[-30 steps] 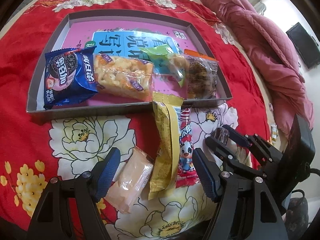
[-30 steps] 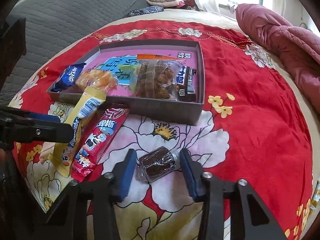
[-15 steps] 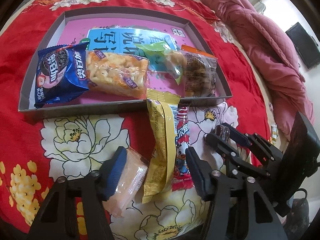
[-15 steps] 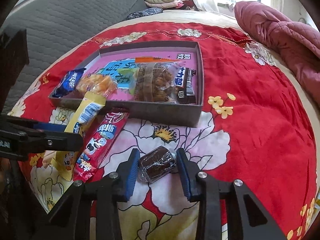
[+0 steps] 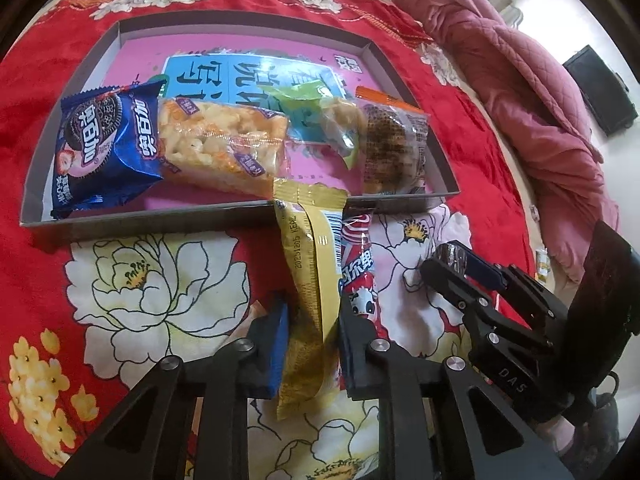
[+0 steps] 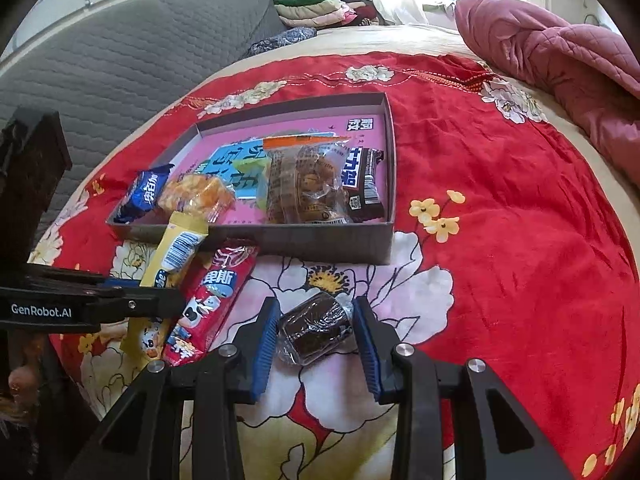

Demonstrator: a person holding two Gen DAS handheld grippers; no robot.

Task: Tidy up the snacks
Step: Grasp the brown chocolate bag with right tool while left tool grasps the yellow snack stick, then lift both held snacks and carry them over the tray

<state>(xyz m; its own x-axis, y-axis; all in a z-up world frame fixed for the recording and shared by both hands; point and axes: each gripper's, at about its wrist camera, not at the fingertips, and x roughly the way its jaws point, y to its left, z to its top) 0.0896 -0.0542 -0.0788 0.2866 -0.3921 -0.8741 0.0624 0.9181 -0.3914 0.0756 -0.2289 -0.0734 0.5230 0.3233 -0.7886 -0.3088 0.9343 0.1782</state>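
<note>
A grey tray with a pink floor holds a blue cookie pack, a puffed snack bar, a brown pastry pack and a chocolate bar. My left gripper is shut on a long yellow packet whose far end rests on the tray's near rim. A red packet lies beside it. My right gripper has its blue pads on both sides of a dark wrapped cake, touching or nearly touching it.
A pale snack pack lies partly hidden behind my left finger. The red flowered cloth covers a bed. A pink quilt lies at the right. A grey cushion and folded clothes are at the back.
My left gripper has closed from wide open onto the yellow packet, passing the pale pack. My right gripper has narrowed around the dark cake.
</note>
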